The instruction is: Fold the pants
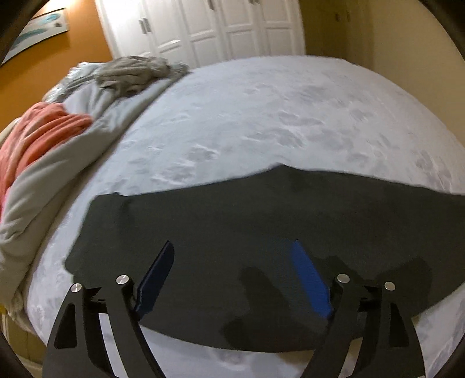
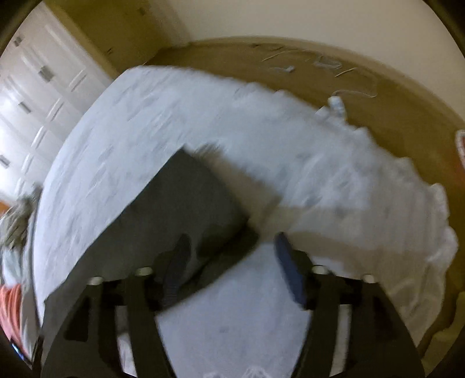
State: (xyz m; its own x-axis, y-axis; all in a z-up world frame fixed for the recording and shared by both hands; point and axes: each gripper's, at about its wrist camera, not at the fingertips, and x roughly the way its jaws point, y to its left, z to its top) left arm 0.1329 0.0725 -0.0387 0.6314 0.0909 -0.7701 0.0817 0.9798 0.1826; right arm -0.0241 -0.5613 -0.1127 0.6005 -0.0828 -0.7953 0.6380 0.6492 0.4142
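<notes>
Dark charcoal pants (image 1: 232, 221) lie flat on the bed (image 1: 276, 110), spread sideways near its front edge, with a wide stretch of bare mattress open beyond them toward the far side. In the left wrist view the left claw (image 1: 234, 279) hovers over the near part of the cloth with its 2 blue-padded fingers (image 1: 311, 282) spread wide, nothing between them. The garment's far edge runs in a slight wave with a small peak near the middle, and its left end is cut square. In the right wrist view, which is blurred, the pants (image 2: 174, 209) show a square corner pointing up the bed and one straight edge running diagonally; the right claw (image 2: 232, 267) is also spread apart and empty, with 1 finger over the dark cloth and the other over the pale cover, probably just above the surface, though the blur makes contact hard to judge. The cover is pale grey-white with a faint mottled pattern. Bunched at the bed's left side are a grey duvet (image 1: 37, 186), a coral blanket (image 1: 37, 136) and a grey knitted throw (image 1: 130, 72). White panelled closet doors (image 1: 203, 26) stand beyond the bed, an orange wall (image 1: 72, 49) to the left, and tan carpet (image 2: 392, 96) with scattered cords lies off the right side.
</notes>
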